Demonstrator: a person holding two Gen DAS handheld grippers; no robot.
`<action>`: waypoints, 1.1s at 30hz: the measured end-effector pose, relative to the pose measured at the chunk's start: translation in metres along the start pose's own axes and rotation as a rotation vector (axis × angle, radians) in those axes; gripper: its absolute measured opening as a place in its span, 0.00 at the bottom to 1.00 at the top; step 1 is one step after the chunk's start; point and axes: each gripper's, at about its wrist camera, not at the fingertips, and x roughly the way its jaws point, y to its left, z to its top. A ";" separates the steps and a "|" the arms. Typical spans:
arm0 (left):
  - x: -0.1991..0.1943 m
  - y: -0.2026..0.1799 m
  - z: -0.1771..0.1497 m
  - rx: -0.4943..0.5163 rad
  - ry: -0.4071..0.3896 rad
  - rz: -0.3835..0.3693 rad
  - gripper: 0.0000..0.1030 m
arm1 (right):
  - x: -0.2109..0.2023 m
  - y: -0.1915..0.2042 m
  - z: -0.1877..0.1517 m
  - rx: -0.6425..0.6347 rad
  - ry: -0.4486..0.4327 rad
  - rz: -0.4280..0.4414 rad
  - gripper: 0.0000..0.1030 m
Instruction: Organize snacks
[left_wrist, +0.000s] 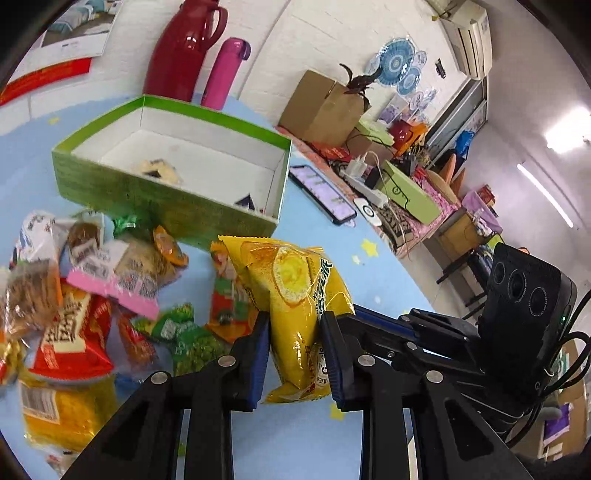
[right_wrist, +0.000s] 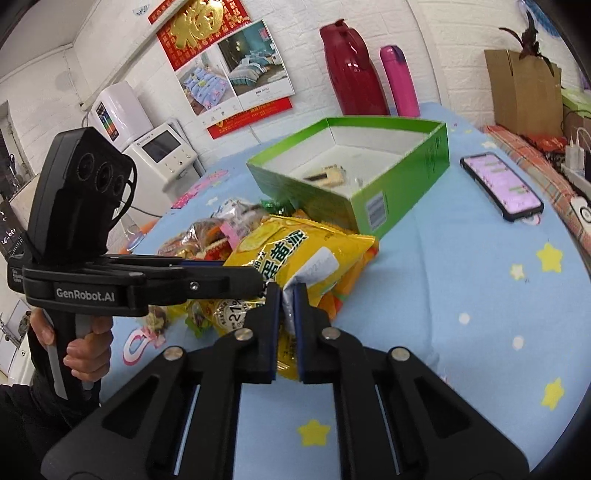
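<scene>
Together on one yellow packet

Evidently, the yellow snack packet (left_wrist: 295, 314) is gripped by both tools: the left tool (left_wrist: 295, 350) is clamped across its middle, the right tool (right_wrist: 286, 325) is pinched on a lower edge. It is held above the worktop (right_wrist: 461, 295), near the snack pile (left_wrist: 92, 295), so that it can be carried to the green box (left_wrist: 166, 199) beyond.

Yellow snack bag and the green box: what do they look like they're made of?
Yellow snack bag: glossy plastic film, judging by its bright glare, wrinkles and crimped end seam. Green box: probably printed cardboard, matte green outside, plain white inside, with thin stiff walls and folded corners; a barcode label shows in the right wrist view.
</scene>
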 end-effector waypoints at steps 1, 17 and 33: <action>-0.004 -0.001 0.008 0.009 -0.017 0.008 0.26 | 0.000 0.002 0.009 -0.012 -0.017 -0.003 0.08; 0.033 0.033 0.116 0.011 -0.050 0.108 0.26 | 0.056 -0.041 0.094 0.023 -0.070 -0.023 0.08; 0.017 0.097 0.093 -0.185 -0.175 0.274 0.88 | 0.073 -0.040 0.088 -0.069 -0.100 -0.252 0.95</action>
